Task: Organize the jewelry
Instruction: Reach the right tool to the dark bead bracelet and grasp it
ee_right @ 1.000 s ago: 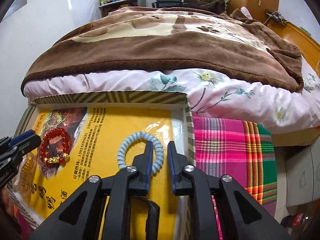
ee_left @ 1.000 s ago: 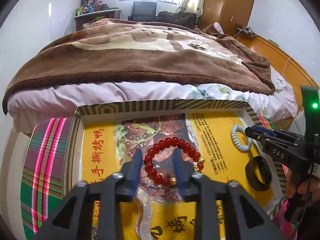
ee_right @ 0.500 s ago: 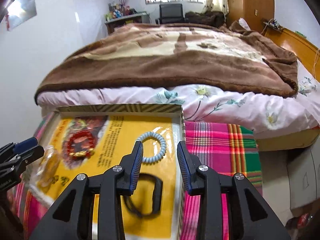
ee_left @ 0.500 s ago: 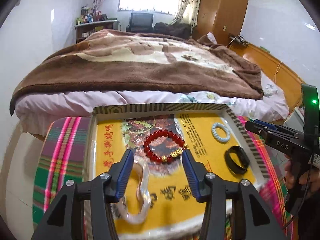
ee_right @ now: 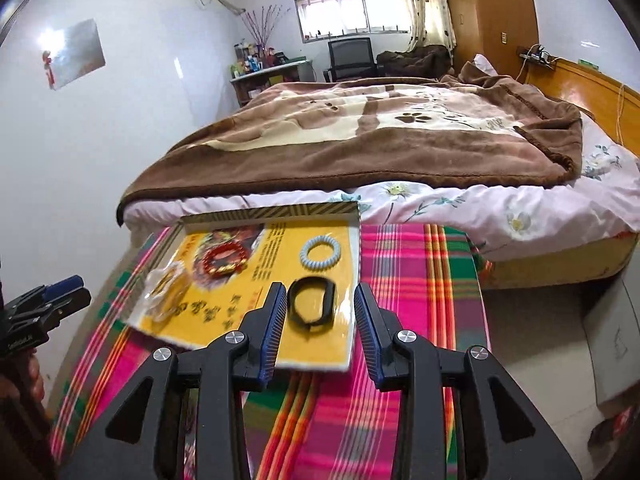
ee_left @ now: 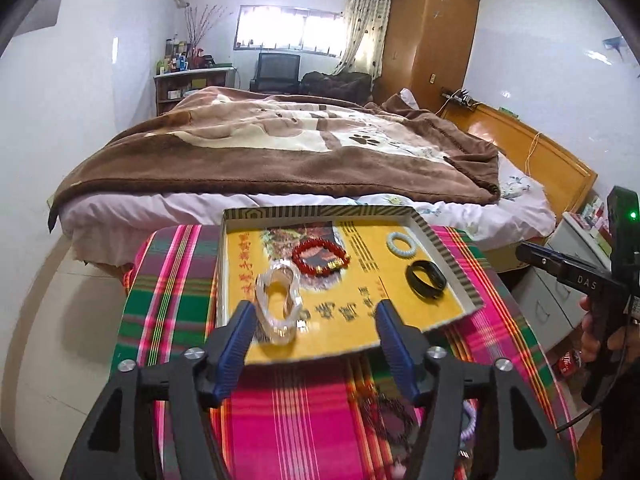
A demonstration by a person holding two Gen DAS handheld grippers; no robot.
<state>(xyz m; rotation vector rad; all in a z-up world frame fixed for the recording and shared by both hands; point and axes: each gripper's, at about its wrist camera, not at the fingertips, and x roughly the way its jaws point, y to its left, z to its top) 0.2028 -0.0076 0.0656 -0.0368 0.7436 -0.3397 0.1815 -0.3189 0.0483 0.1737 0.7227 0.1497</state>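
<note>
A shallow yellow box lid (ee_left: 440, 240) (ee_right: 352, 236) lies on a plaid cloth. In it are a red bead bracelet (ee_left: 320, 257) (ee_right: 224, 262), a pale blue coil hair tie (ee_left: 401, 242) (ee_right: 320, 251), a black band (ee_left: 426, 279) (ee_right: 312, 300) and a clear bangle in a plastic bag (ee_left: 278, 300) (ee_right: 166, 288). My left gripper (ee_left: 314, 330) is open and empty, raised above the lid's near edge. My right gripper (ee_right: 320, 312) is open and empty, raised over the black band.
The plaid cloth (ee_left: 304, 408) (ee_right: 416, 280) covers a small table at the foot of a bed (ee_left: 280, 152) with a brown blanket. A purple ring (ee_left: 470, 424) lies on the cloth near the left gripper's right finger. White drawers (ee_left: 548, 300) stand at the right.
Both grippers have opened wider and pulled back and up from the lid. The red bracelet and the pale blue hair tie lie free in the lid.
</note>
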